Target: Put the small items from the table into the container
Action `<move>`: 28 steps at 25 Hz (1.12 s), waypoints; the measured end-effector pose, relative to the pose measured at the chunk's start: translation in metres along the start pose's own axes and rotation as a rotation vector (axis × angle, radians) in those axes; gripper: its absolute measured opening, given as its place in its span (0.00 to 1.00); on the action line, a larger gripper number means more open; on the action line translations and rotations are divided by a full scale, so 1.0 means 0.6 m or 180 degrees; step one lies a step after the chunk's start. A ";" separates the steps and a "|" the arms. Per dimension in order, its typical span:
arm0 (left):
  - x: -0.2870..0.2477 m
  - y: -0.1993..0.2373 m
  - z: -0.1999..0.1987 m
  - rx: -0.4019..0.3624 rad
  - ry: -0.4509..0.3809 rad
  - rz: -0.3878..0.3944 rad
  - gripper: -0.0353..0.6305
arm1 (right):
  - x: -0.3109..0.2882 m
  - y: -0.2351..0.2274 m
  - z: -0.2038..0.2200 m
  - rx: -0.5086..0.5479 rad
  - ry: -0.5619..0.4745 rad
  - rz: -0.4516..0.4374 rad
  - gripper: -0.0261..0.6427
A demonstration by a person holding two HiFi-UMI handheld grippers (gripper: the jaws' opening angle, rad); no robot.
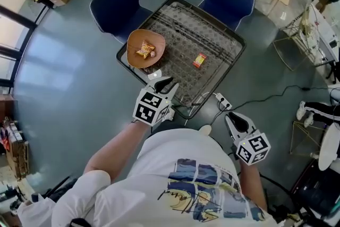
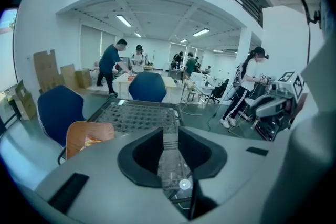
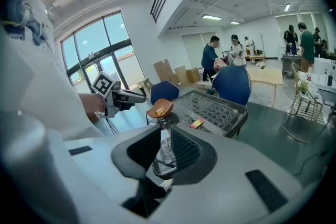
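Left gripper (image 1: 164, 84): low centre of the head view, over the near edge of the table. In its own view (image 2: 169, 147) the jaws stand a narrow way apart with nothing between them; only table and floor show through the gap.
Right gripper (image 1: 234, 121): lower right of the head view, off the table and beside the person's body. In its own view (image 3: 165, 148) the jaws are likewise a little apart and hold nothing.
White bit (image 1: 154, 75): a small pale thing on the table just beyond the left gripper's tips; too small to tell what it is.
Bowl (image 1: 134, 41): the container, tan and shallow, on the left corner of the table, left of centre in the head view.
Snack (image 1: 144, 51): a yellow-orange wrapped item lying inside the bowl.
Packet (image 1: 200, 60): a small red and yellow item flat on the table, right of the bowl and well apart from it, touched by neither gripper.
Table (image 1: 212, 34): dark, with a patterned top, at the middle of the head view.
Chairs (image 1: 114, 8): two blue ones beyond the table, upper centre.
Done: one item appears to be in the bowl already.
Left to do: the packet at least, and perhaps the white bit, has yet to go in. Judged partway through, with both grippers empty.
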State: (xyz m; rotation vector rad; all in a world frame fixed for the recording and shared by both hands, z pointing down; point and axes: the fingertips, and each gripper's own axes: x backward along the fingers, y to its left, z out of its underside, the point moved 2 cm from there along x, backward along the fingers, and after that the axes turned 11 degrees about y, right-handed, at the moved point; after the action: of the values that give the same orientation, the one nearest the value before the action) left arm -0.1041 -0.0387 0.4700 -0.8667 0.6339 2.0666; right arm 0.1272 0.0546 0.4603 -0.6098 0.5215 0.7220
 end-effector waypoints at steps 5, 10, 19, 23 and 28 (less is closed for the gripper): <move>0.000 -0.104 -0.010 -0.0113 -0.0035 0.0251 0.10 | 0.019 -0.027 0.005 0.0023 -0.0028 -0.0028 0.14; -0.007 -0.165 -0.018 -0.0158 -0.0044 0.0362 0.07 | 0.045 -0.041 0.027 0.0032 -0.0022 -0.0072 0.14; -0.036 -0.242 -0.018 -0.0342 0.0078 0.0570 0.07 | 0.087 -0.073 0.067 -0.0120 -0.0034 0.0029 0.14; -0.056 -0.257 -0.025 -0.0465 0.0120 0.0616 0.06 | 0.098 -0.086 0.084 -0.0233 -0.0051 0.0096 0.14; -0.085 -0.237 -0.040 -0.0521 0.0166 0.0577 0.07 | 0.104 -0.096 0.086 -0.0337 -0.0079 0.0188 0.14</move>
State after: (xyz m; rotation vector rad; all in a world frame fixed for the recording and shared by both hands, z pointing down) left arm 0.0432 0.0010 0.4735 -0.9903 0.5959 2.2906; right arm 0.2209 0.0826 0.4769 -0.6855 0.4821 0.8160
